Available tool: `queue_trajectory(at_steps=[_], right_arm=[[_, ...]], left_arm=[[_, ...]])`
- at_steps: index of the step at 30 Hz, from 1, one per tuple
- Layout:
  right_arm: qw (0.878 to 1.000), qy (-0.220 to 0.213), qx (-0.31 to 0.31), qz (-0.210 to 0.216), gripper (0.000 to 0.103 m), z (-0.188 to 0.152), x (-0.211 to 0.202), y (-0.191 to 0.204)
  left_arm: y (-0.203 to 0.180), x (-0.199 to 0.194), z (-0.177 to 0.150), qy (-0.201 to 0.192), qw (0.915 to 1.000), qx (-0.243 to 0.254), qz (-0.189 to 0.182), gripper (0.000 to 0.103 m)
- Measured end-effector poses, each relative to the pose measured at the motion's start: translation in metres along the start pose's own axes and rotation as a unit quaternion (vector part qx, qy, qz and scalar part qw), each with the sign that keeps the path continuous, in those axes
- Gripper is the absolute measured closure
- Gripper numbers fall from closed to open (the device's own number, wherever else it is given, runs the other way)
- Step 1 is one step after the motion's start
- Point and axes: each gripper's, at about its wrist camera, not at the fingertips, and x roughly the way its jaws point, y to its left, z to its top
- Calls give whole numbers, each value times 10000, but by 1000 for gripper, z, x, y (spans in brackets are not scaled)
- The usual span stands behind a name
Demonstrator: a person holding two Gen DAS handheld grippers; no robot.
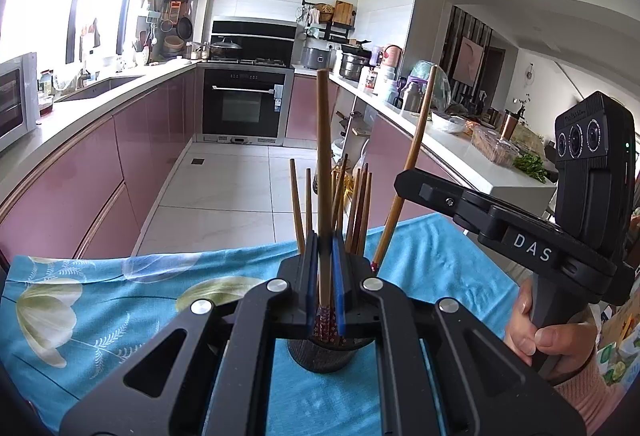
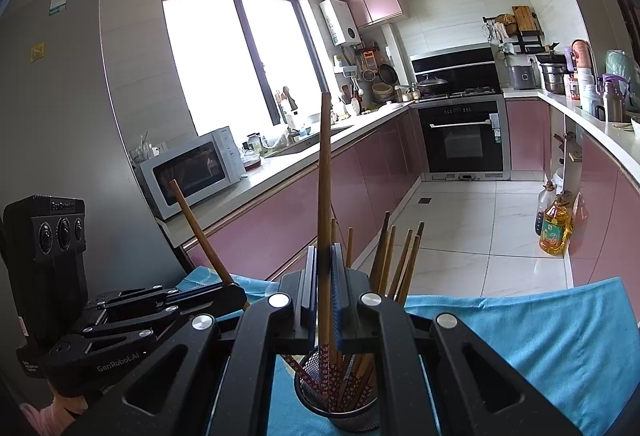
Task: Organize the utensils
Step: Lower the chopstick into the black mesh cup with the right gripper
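The left tool point(image 1: 325, 268) is pinched tight on a single chopstick point(image 1: 323, 164), its blue pads pressing the shaft near the patterned end, and that stick stands almost upright, its plain tip rising well above the fingers. The right tool point(image 2: 325, 276) is pressed shut on a chopstick of its own point(image 2: 325, 172), also near vertical, though in the left wrist view it leans a little toward the other bench. Directly under both tools, seen through the gaps between the fingers, sits the dark mesh holder point(image 2: 338, 392) on the blue flowered cloth point(image 1: 100, 296) that covers the bench, already bristling with chopsticks point(image 2: 394, 260) stood tips up. So the relation that counts is plain: each held stick's long axis runs nearly in line with the holder's opening, and the holder lies straight down from the pads. Both patterned ends look to sit at or just inside the rim, the right one appearing deeper among the others. What is likely left is to part the fingers and let the sticks settle.
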Motion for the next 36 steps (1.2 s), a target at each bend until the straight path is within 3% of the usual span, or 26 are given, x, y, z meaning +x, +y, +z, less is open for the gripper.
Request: queue_trajectory(at_steps=[36], right_arm=[[9990,426,69,-93,98,-14,16,-9]], left_arm=[[9,39,-18,435,9990,93,-47,95]])
